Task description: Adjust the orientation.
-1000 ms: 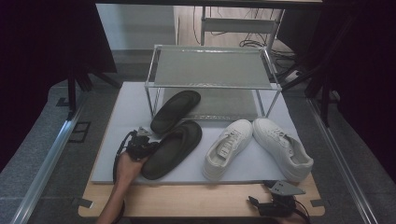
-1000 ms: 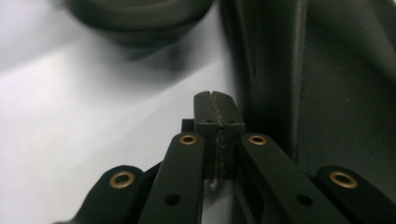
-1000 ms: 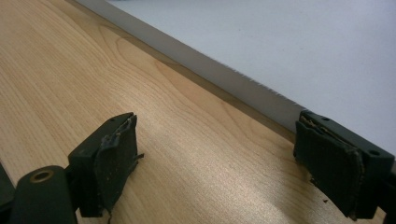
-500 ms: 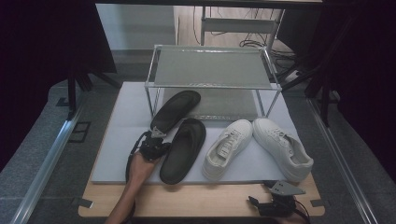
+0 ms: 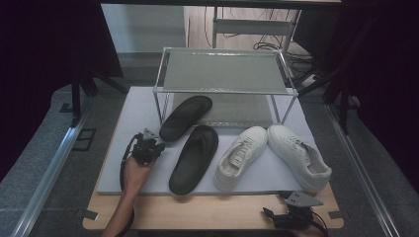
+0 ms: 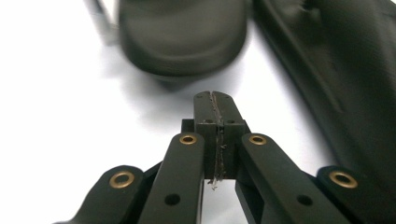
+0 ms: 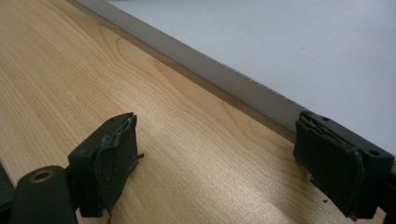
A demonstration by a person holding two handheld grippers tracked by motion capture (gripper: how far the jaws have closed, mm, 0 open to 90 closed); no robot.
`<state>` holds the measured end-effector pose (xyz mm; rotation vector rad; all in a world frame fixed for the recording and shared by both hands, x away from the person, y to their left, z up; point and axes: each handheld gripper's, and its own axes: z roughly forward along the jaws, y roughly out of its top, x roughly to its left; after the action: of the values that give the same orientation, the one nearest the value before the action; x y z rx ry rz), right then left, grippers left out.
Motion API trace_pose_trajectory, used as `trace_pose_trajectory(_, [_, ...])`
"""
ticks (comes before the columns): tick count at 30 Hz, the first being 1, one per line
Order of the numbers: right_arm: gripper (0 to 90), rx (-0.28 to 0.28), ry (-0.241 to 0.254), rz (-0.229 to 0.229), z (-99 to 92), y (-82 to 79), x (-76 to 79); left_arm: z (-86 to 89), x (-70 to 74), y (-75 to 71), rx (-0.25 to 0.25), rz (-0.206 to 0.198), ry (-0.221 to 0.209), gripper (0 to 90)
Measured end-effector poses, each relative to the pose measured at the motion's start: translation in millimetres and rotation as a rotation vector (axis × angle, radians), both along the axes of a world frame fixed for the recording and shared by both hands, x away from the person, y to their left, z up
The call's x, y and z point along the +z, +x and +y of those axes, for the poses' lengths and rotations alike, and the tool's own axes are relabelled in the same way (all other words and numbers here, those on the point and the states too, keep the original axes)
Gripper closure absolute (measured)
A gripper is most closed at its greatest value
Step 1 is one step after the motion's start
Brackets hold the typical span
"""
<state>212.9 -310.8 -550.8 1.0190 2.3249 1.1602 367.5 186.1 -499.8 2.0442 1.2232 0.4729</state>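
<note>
Left tongs point(image 5: 149, 147) are pressed closed and empty, left of centre, beside two black foam slippers point(image 5: 194, 158) on the grey mat point(image 5: 123, 123). Right tongs point(image 5: 291, 217) rest open, lower right on the wooden worktop point(image 5: 207, 212). Slippers and white sneakers point(image 5: 241, 157) apparently await shelving on the metal rack point(image 5: 225, 71); none shelved yet.

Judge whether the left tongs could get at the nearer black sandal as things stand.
Probably yes. The left tongs sit shut just left of the nearer black sandal, with only bare white mat between them; they would have to open first.
</note>
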Motion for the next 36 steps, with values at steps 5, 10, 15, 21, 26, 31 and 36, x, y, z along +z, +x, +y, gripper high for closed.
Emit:
trace_pose_trajectory(5, [13.5, 0.0, -0.001, -0.002, 0.0, 0.1, 0.0, 5.0, -0.1, 11.3, 0.04, -0.01, -0.002, 89.8])
trace_pose_trajectory(10, [13.5, 0.0, 0.0, 0.0, 0.0, 0.0, 0.0, -0.6, -3.4, 19.6, 0.044, -0.002, -0.001, 89.7])
trace_pose_trajectory(15, [13.5, 0.0, 0.0, -0.001, -0.1, 0.1, 0.0, -10.6, -3.3, 21.4, 0.021, -0.001, 0.0, 89.7])
trace_pose_trajectory(21, [13.5, 0.0, 0.0, -0.001, -0.1, 0.1, 0.0, -24.8, -2.3, 25.4, -0.012, -0.001, 0.008, 89.7])
trace_pose_trajectory(26, [13.5, 0.0, 0.0, -0.001, -0.1, 0.0, 0.0, -34.7, -2.0, 30.5, -0.027, -0.003, 0.013, 89.7])
trace_pose_trajectory(31, [13.5, 0.0, 0.0, -0.001, -0.1, 0.0, 0.0, -41.8, -1.9, 36.3, -0.028, -0.012, 0.028, 89.6])
trace_pose_trajectory(36, [13.5, 0.0, 0.0, -0.001, -0.1, 0.0, 0.0, -45.8, -2.7, 42.4, -0.023, -0.017, 0.027, 89.7])
